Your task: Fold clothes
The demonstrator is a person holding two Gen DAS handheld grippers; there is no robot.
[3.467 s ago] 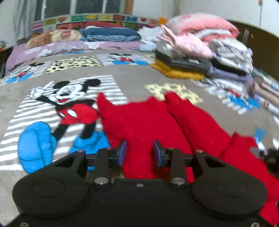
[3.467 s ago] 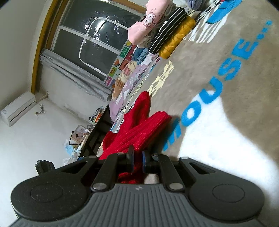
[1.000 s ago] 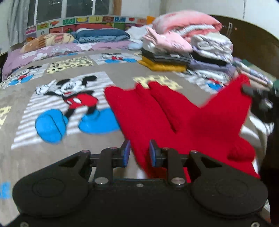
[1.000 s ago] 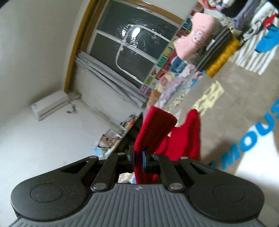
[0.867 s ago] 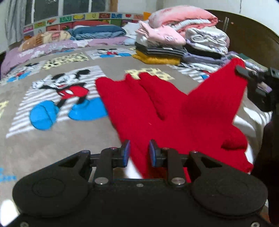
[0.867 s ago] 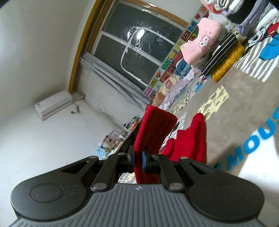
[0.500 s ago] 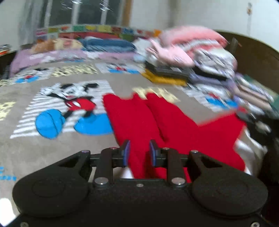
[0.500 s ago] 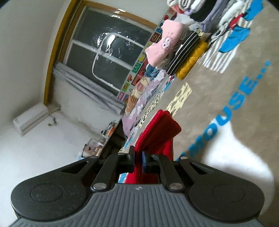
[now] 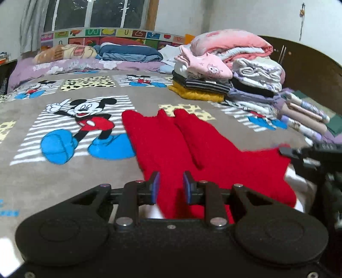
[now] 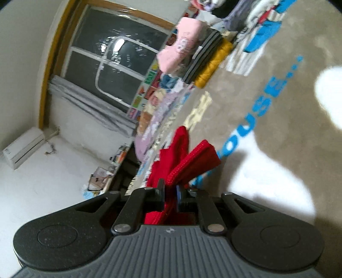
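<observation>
A red knitted sweater (image 9: 171, 145) lies on the bed's blanket (image 9: 149, 96), its long axis running away from the left claw (image 9: 169, 188) toward the headboard end, with two sleeve-like lengths side by side pointing that way. The near edge of the sweater sits between the left claw's blue pads, which press on the fabric. At the right, the right claw (image 10: 170, 195) is seen in its own view with its jaws opening, though a ribbed red fold is still pinched between the pads. The grey-brown blanket carries Mickey Mouse (image 9: 85, 119) prints on striped panels, and blue letters reading "OUSE..." (image 10: 267, 96) show in the right wrist view. Beyond the sweater, a stack of folded clothes (image 9: 224, 72) is piled by the dark wooden bed end. Pillows (image 9: 64, 53) lie below an alphabet panel and a curtained window (image 9: 96, 15). An air conditioner (image 10: 23, 147) hangs on the white wall.
</observation>
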